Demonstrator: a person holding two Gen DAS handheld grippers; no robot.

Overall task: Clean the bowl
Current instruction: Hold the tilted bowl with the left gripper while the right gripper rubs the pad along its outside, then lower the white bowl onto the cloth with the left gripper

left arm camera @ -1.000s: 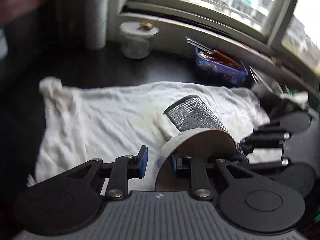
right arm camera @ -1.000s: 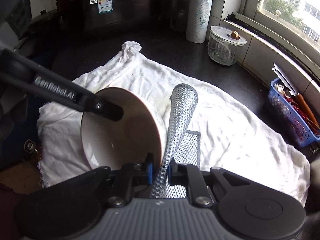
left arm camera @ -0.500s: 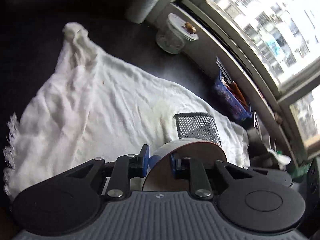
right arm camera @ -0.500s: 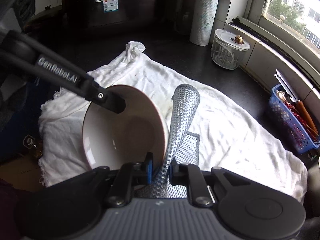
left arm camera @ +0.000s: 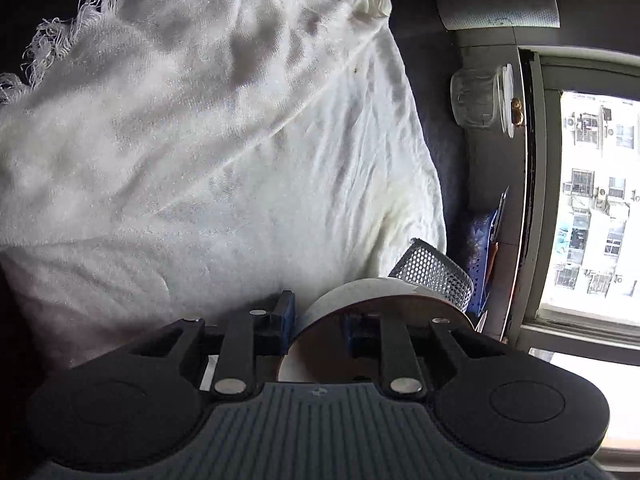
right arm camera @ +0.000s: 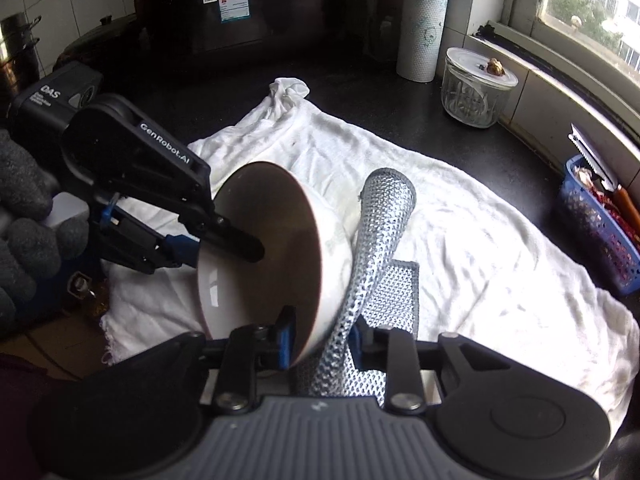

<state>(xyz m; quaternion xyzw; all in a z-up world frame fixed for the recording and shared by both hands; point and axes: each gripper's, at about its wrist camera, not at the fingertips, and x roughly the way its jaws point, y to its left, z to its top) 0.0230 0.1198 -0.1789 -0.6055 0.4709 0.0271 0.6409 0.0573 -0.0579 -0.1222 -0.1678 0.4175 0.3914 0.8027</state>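
Observation:
A white bowl with a brown rim [right arm camera: 276, 248] is held on its side above the white towel [right arm camera: 460, 224]. My left gripper [left arm camera: 318, 320] is shut on the bowl's rim [left arm camera: 372, 292], one finger inside and one outside; it also shows in the right wrist view [right arm camera: 224, 236]. My right gripper [right arm camera: 320, 340] is shut on a silver mesh scrubbing cloth [right arm camera: 376, 240], which curls up against the bowl's outer wall. The mesh cloth also shows beyond the bowl in the left wrist view [left arm camera: 432, 272].
A dark counter lies under the towel. A paper towel roll [right arm camera: 422, 30] and a lidded glass jar [right arm camera: 476, 88] stand at the back by the window. A blue basket [right arm camera: 600, 232] of items sits at the right. A dark appliance [right arm camera: 224, 8] stands behind.
My left gripper has rolled strongly, turning the bowl onto its side. The mesh cloth now lies against the bowl's outside wall. Both grips are unchanged.

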